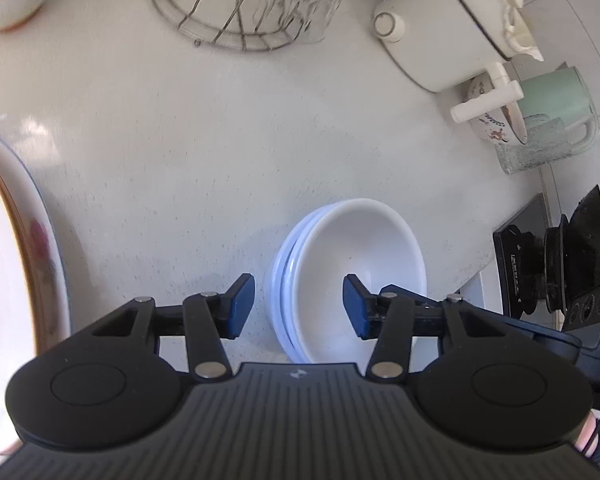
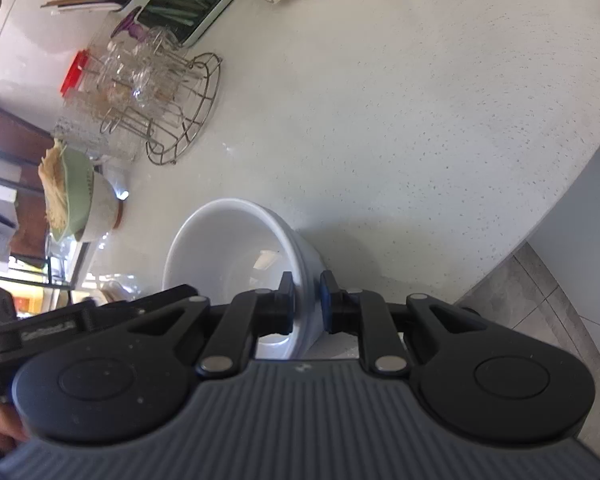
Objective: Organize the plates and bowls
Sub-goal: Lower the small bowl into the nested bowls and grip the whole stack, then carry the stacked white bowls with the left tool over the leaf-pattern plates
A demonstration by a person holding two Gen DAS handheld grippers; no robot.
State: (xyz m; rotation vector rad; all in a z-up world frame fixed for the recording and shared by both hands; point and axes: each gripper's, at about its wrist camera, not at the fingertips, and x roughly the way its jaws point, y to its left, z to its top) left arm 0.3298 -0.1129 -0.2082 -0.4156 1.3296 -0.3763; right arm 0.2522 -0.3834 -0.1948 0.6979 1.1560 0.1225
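White ceramic was the material in hand: a stack of bowls point(image 2: 236, 260) stood on the speckled tabletop point(image 2: 420, 140), close to its near edge. The right tool point(image 2: 306, 304) was clenched on the rim of the stack, with one pad inside the top bowl and one against the outer wall. In the left wrist view, the left tool point(image 1: 299, 306) was released, its blue pads spread wide, one pad over the bowl's inside and the other outside the left rim, touching nothing as far as I could tell.

To do this step well, I judge the right tool should keep a firm pinch and lift straight, because a smooth glazed rim can slip and the nested bowls may separate. The left tool could close on the opposite rim for support.

The stack was round, without a long axis, and its mouths opened upward. Farther away stood a wire rack point(image 2: 188, 112) with glasses, and to the left a flowered plate point(image 1: 16, 260).
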